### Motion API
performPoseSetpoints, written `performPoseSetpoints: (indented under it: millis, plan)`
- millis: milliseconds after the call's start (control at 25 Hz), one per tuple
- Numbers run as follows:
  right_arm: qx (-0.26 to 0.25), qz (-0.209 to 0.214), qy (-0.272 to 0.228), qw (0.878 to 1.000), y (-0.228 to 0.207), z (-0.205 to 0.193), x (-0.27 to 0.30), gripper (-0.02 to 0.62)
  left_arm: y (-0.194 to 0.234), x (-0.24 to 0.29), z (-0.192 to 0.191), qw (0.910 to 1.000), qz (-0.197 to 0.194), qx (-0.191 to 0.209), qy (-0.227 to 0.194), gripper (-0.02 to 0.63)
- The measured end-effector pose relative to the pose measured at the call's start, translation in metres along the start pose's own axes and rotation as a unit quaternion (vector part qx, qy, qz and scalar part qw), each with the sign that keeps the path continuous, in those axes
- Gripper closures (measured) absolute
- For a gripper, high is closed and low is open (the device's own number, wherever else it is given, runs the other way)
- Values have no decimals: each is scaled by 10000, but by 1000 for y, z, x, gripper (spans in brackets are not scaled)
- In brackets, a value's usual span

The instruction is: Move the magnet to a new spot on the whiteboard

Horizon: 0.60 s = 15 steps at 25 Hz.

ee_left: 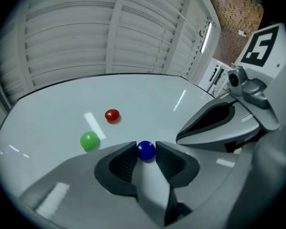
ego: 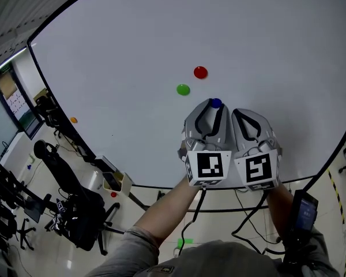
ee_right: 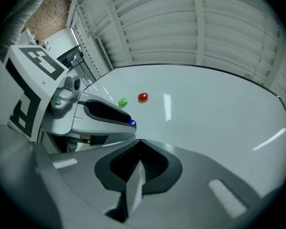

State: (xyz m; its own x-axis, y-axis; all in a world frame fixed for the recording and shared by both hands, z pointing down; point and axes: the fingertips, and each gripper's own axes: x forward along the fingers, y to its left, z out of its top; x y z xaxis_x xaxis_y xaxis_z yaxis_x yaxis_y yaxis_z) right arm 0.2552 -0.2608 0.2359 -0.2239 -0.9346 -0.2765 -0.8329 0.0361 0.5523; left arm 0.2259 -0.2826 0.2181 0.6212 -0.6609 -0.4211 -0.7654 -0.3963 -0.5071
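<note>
Right tongs (ee_right: 139,144): closed on nothing; I keep them idle just beside the left pair.
Left tongs (ee_left: 146,152): jaws apart and straddling the blue magnet (ee_left: 146,149), lined up to pinch it.
Blue magnet: stuck to the whiteboard (ego: 132,51) near its lower edge.
Green magnet (ego: 183,89), red magnet (ego: 200,72): farther up the board, untouched.

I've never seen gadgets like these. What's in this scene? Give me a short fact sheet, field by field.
surface: whiteboard
on it: red magnet, green magnet, blue magnet
left gripper: jaws apart, the blue magnet between their tips
right gripper: jaws together, nothing in them, close beside the left one
red and green magnets: side by side, clear of both grippers
</note>
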Motion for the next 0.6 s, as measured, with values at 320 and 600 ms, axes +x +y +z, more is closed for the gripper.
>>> performPoseSetpoints:
  millis: [320, 600]
  plan:
    - [-55, 198, -111, 9997, 16, 12, 7, 588, 13, -9, -5, 9997, -19, -179, 170, 486]
    - [-52, 383, -193, 9991, 48, 27, 26, 588, 51, -29, -24, 9989, 131, -332, 312, 486]
